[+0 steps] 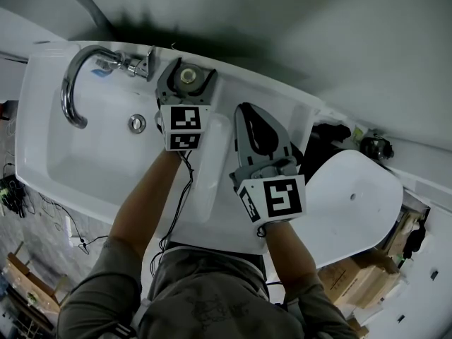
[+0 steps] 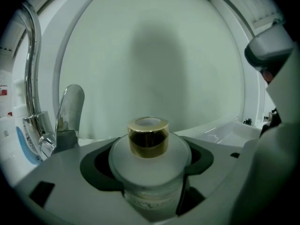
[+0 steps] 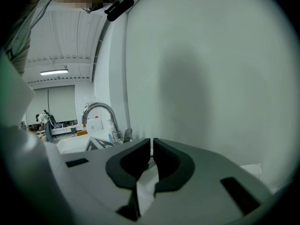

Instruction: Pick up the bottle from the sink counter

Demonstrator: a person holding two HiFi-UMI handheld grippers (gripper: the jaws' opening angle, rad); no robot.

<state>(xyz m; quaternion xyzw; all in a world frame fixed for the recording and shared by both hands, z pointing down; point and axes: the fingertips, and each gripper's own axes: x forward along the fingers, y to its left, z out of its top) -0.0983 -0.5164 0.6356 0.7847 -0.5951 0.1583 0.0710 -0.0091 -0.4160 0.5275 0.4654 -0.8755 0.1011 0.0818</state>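
A frosted white bottle [image 2: 149,165] with a gold collar [image 2: 148,136] stands upright between the jaws of my left gripper [image 2: 150,172], which is shut on its body. In the head view the bottle [image 1: 187,76] shows from above at the back of the sink counter [image 1: 233,90], to the right of the tap, with the left gripper [image 1: 185,83] around it. My right gripper [image 1: 256,129] hovers over the counter beside the basin, its jaws pressed together with nothing between them. In the right gripper view the right gripper [image 3: 152,146] points at the grey wall.
A chrome tap [image 1: 74,76] arches over the white basin [image 1: 92,154], with a drain [image 1: 137,123] below it. The tap lever [image 2: 69,109] stands just left of the bottle. A white toilet lid [image 1: 353,196] lies to the right, with dark clutter [image 1: 332,136] behind it.
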